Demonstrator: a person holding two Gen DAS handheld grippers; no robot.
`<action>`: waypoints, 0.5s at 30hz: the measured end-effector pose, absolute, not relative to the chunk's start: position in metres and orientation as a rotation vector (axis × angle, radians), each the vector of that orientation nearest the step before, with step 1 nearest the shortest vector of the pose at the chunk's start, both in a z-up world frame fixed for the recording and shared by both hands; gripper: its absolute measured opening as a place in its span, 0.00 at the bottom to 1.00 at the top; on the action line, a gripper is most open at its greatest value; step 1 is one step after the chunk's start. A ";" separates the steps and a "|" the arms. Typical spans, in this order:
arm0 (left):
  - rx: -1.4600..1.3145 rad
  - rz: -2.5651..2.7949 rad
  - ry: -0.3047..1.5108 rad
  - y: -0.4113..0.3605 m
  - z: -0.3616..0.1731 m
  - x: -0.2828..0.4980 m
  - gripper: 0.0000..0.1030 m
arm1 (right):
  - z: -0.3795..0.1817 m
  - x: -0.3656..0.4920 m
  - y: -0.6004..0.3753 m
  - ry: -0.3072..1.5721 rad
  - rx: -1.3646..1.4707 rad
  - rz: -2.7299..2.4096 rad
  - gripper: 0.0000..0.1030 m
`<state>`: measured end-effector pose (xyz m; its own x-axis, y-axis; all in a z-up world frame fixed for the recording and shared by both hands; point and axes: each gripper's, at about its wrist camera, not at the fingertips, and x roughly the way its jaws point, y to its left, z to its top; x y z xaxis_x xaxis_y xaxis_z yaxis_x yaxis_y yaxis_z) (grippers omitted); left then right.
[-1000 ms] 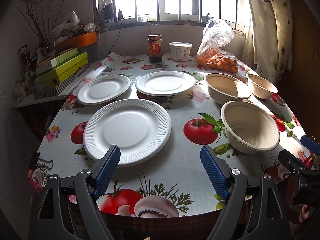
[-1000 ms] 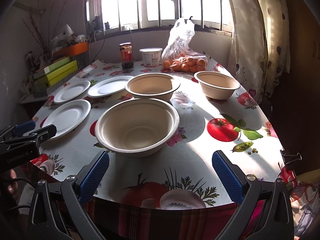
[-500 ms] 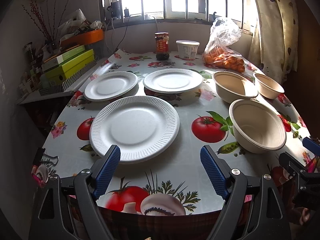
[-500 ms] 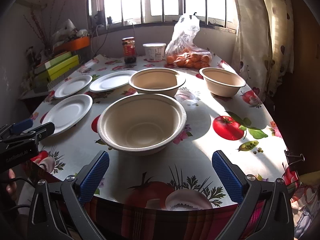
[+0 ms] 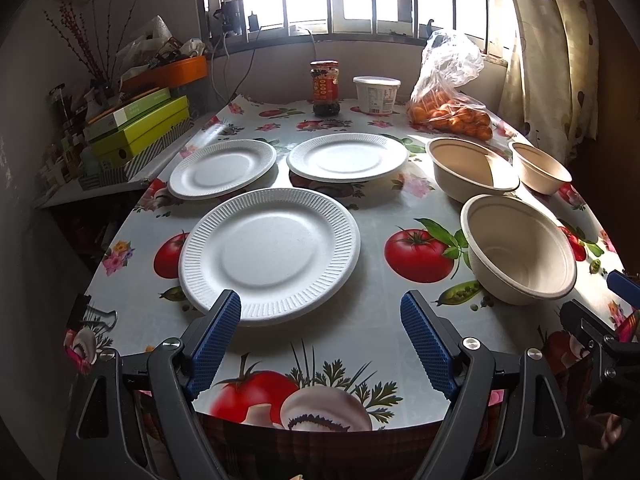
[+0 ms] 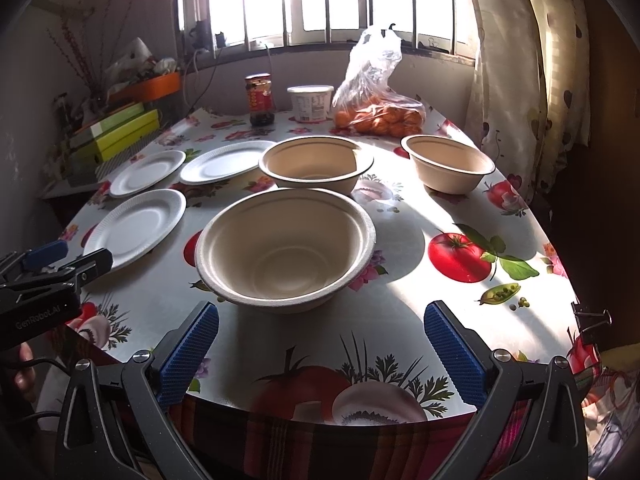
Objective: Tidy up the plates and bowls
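Note:
Three white paper plates lie on the table: a large near plate (image 5: 270, 250), a far left plate (image 5: 222, 168) and a far middle plate (image 5: 347, 157). Three beige bowls stand to the right: a near bowl (image 6: 286, 242), a middle bowl (image 6: 315, 164) and a small far bowl (image 6: 448, 168). My left gripper (image 5: 320, 344) hangs open over the table's front edge, just short of the near plate. My right gripper (image 6: 320, 352) is open too, in front of the near bowl, holding nothing.
At the back by the window stand a sauce jar (image 5: 325, 88), a white tub (image 5: 376, 94) and a bag of oranges (image 5: 450, 114). Green boxes (image 5: 138, 130) are stacked on a side shelf at the left. A curtain (image 6: 520, 60) hangs at the right.
Both grippers have risen and tilted slightly, so the table appears lower and farther in each view. Plates and bowls have not moved. Both grippers stay open.

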<state>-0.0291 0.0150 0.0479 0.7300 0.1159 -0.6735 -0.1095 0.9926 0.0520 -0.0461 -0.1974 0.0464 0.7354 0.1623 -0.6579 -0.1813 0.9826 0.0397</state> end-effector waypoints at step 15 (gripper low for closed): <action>0.009 0.123 0.742 0.016 0.048 -0.030 0.80 | 0.046 -0.047 -0.197 0.720 -0.026 0.189 1.00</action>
